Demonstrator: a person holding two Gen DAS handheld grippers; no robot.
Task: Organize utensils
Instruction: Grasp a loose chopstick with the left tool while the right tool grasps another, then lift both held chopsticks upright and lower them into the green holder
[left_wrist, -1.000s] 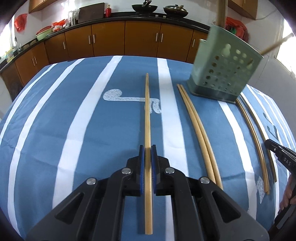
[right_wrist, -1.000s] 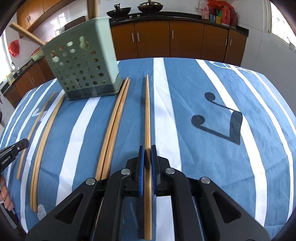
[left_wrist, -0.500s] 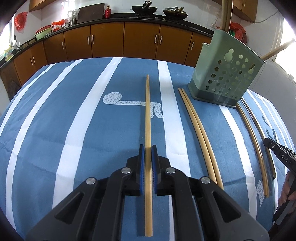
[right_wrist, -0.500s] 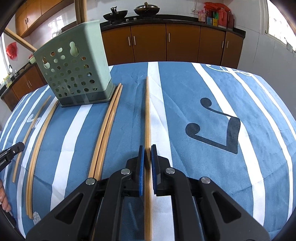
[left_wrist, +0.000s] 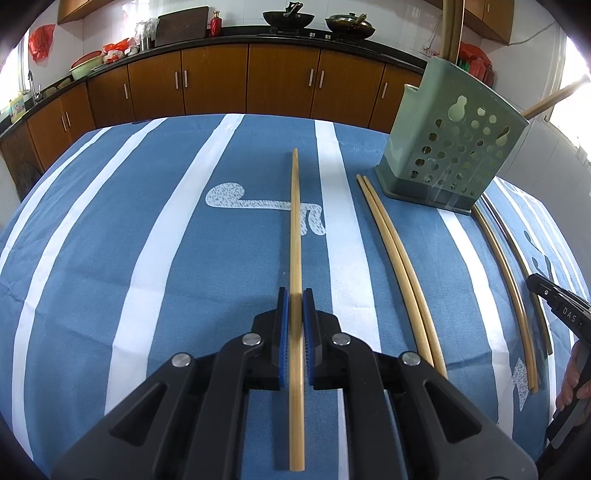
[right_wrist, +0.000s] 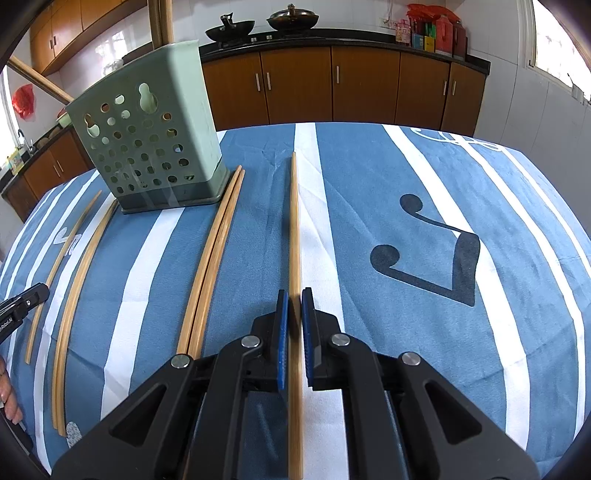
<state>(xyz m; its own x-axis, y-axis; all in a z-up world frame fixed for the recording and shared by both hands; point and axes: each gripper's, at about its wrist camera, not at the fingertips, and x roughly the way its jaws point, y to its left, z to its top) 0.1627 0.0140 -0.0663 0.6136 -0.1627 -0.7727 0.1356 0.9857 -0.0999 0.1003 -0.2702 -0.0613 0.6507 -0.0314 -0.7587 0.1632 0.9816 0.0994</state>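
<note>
My left gripper (left_wrist: 295, 293) is shut on a bamboo chopstick (left_wrist: 294, 221) that runs straight ahead between the blue pads. My right gripper (right_wrist: 293, 293) is shut on another chopstick (right_wrist: 294, 221) in the same way. The green perforated utensil holder (left_wrist: 454, 147) stands upright on the striped cloth, to the right in the left wrist view. In the right wrist view the holder (right_wrist: 147, 147) is to the left. Chopsticks stand in the holder (left_wrist: 452, 29) and one leans out of it (right_wrist: 37, 79). A loose pair (left_wrist: 391, 251) lies between my grippers beside the holder.
Two more chopsticks (left_wrist: 509, 277) lie curved along the holder's far side, near the right gripper's tip (left_wrist: 557, 306). They show at the left (right_wrist: 81, 266) in the right wrist view. The blue and white tablecloth (right_wrist: 406, 166) covers the table. Brown cabinets (left_wrist: 280, 81) stand behind it.
Both views have shifted slightly and steadied, with the holder now sharper and a little lower in frame. Both grippers keep their chopsticks.
</note>
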